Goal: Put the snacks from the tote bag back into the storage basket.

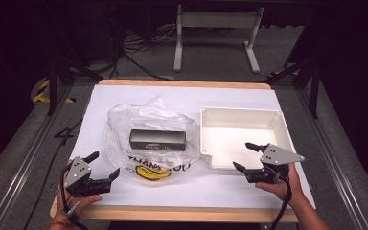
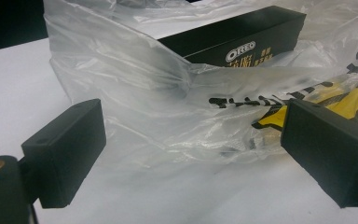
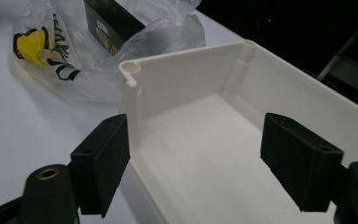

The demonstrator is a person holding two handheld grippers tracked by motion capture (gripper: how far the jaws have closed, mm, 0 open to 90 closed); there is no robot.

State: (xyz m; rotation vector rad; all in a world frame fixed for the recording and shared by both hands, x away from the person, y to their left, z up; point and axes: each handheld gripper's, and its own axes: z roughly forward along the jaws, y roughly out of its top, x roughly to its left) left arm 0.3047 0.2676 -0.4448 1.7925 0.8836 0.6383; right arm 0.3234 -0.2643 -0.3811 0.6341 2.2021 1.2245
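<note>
White sheet spread over a wood-edged table, seen from the high view; grey carpet, dark curtains, cables and a white desk frame beyond the far edge. Centre-left on the sheet: clear plastic bag with a black box lying inside. Right of it, just beside: open white plastic tray. Left gripper at the near-left corner, jaws wide apart, nothing held, aimed at the bag. Right gripper at the tray's near wall, jaws parted, nothing held.

Left gripper view: crinkled bag just past both open pads, not touched; black box further in, Oreo logo readable, yellow print at right.

Right gripper view: jaws apart with nothing gripped, straddling the tray's corner without touching; white tray floor below, bag at far left, dark room beyond.
</note>
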